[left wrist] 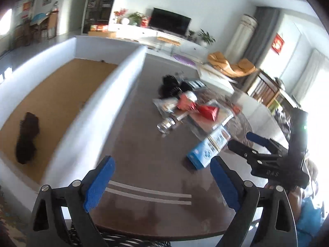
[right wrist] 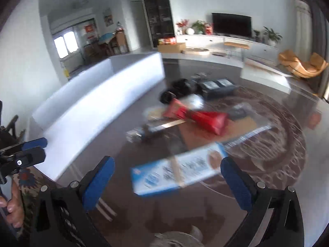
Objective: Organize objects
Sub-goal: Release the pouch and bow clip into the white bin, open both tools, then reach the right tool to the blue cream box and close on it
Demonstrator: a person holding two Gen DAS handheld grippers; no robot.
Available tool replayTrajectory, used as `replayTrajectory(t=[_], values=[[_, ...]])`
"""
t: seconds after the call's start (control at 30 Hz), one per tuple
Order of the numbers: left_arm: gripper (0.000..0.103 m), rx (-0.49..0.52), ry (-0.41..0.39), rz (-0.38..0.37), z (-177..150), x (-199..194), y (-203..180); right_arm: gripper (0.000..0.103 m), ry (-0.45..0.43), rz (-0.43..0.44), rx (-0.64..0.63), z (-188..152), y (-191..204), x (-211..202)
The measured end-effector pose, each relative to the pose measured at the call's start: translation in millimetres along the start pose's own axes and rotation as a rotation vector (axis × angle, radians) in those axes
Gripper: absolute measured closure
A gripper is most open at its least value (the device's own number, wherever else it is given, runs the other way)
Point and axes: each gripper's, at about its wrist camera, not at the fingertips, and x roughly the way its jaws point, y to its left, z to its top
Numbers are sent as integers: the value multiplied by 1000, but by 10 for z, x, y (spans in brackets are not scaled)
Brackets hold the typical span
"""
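Blue-white box (right wrist: pixel 178 171) flat on glass table (right wrist: pixel 287 195); red packets (right wrist: pixel 207 119), blurred clutter behind; white bin (left wrist: pixel 127 76) beside.

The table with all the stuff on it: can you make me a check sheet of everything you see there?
Surface: glass table, patterned rug showing through.
Job's things: blue box nearest; red packet, metal jar, black bundle farther back.
Bin: white box at the table's left, brown floor, one dark item inside.
Clutter: things piled loosely, blurred.
Grippers: left gripper open, empty; right gripper open, empty.
Cables: nothing seen.
Surroundings: television, orange chair.
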Motion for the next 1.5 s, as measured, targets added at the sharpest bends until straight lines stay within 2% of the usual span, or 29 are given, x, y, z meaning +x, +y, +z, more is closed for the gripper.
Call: replayTrajectory(t=[0.07, 0.13, 0.23, 0.33, 0.43, 0.53, 0.6, 0.77, 0.9, 1.03, 1.2, 1.37, 1.5], values=[[8, 50, 58, -7, -31, 259, -230, 0, 55, -103, 9, -245, -328, 3], [8, 90, 120, 0, -34, 453, -415, 0, 94, -170, 12, -436, -546, 1], [8, 138, 125, -10, 62, 622, -546, 0, 129, -238, 12, -641, -720, -115], [8, 154, 137, 38, 124, 850, -547, 0, 137, -251, 26, -734, -799, -109], [8, 119, 179, 53, 11, 1034, -497, 0, 129, -248, 45, -728, -807, -114], [7, 60, 192, 27, -25, 1064, -415, 0, 129, -242, 51, -720, -798, -118], [8, 39, 180, 29, -22, 1064, -383, 0, 137, -216, 75, -720, -804, -105], [8, 27, 161, 30, -34, 1027, -385, 0, 136, -225, 75, -733, -789, -116], [8, 8, 101, -2, 10, 912, -358, 0, 136, -225, 74, -733, -791, -115], [8, -32, 82, -11, 45, 877, -283, 0, 136, -225, 74, -731, -789, -115], [8, -41, 60, 13, 61, 847, -278, 0, 136, -225, 74, -730, -794, -113], [8, -25, -14, 43, 71, 697, -283, 0, 130, -249, 61, -730, -746, -127], [8, -81, -49, 40, 97, 623, -156, 0, 82, -153, 50, -722, -426, -188]])
